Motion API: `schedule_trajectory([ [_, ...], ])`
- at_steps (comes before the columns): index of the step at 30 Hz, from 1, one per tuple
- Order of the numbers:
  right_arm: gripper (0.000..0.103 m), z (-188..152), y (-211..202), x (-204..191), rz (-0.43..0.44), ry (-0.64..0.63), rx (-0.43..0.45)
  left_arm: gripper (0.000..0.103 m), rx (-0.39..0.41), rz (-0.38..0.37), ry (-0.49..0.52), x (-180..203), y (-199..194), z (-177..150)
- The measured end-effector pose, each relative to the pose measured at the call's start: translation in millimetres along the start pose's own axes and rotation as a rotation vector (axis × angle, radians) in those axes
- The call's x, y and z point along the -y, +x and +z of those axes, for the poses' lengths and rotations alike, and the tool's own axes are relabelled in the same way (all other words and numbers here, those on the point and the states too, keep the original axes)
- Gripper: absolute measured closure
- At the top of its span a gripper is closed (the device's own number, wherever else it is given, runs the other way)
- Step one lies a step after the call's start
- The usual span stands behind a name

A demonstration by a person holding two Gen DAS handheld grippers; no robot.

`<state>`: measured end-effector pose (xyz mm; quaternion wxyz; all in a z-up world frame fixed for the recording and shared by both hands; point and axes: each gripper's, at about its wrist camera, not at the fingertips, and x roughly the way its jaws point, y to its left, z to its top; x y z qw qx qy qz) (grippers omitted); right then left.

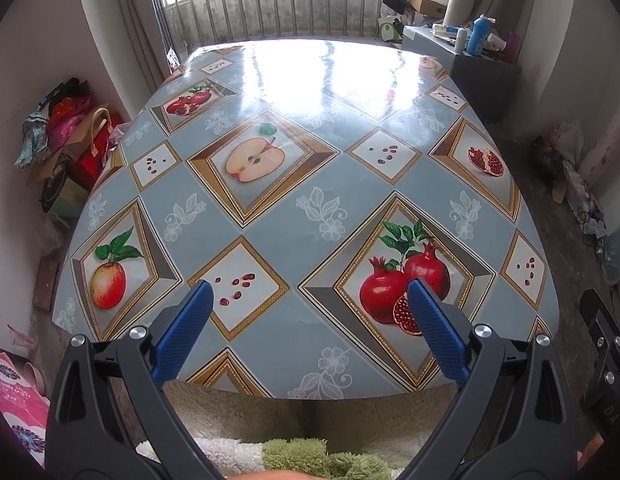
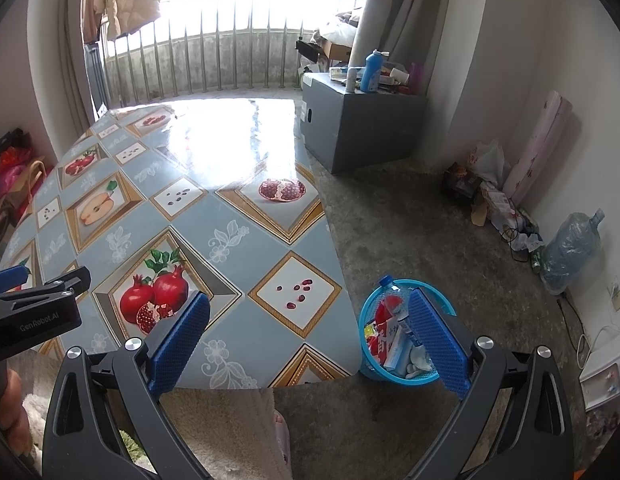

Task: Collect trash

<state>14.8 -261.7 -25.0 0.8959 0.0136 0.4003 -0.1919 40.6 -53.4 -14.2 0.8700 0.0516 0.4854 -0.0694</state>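
Observation:
A blue mesh trash basket (image 2: 366,322) stands on the floor by the table's near right corner. It holds a plastic bottle (image 2: 392,286), red and white packaging (image 2: 384,336) and crumpled paper. My right gripper (image 2: 310,312) is open above the table corner, its right finger in front of the basket. My left gripper (image 1: 310,300) is open with nothing between its blue pads, hovering over the near edge of the fruit-patterned tablecloth (image 1: 269,208). The left gripper's body (image 2: 33,304) shows at the left edge of the right wrist view. No loose trash shows on the table.
A grey cabinet (image 2: 362,128) with bottles on top stands beyond the table at the right. Bags and a water jug (image 2: 572,248) line the right wall. Bags and clothes (image 1: 65,136) pile up at the left. A railing runs across the back. A fluffy garment lies below both grippers.

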Motion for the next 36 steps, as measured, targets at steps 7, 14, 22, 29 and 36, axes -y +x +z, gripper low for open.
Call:
schedule_trajectory([
  [7,0.006,1.1,4.3,1.8,0.001,-0.005,-0.013,0.010,-0.035,-0.010,0.003,2.8,7.1,3.3],
  [14,0.006,1.4,5.2,1.7,0.002,-0.006,-0.014,0.010,-0.057,-0.017,0.000,2.9,11.3,4.1],
  [22,0.006,1.7,5.3,1.6,0.002,-0.005,-0.015,0.010,-0.075,-0.024,0.001,2.4,14.3,5.1],
  [29,0.006,0.9,6.9,2.0,0.003,-0.007,-0.012,0.010,-0.076,-0.026,0.001,2.3,14.3,5.0],
  [36,0.006,1.3,7.2,2.7,0.004,-0.008,-0.012,0.010,-0.080,-0.028,-0.002,2.5,15.0,4.5],
])
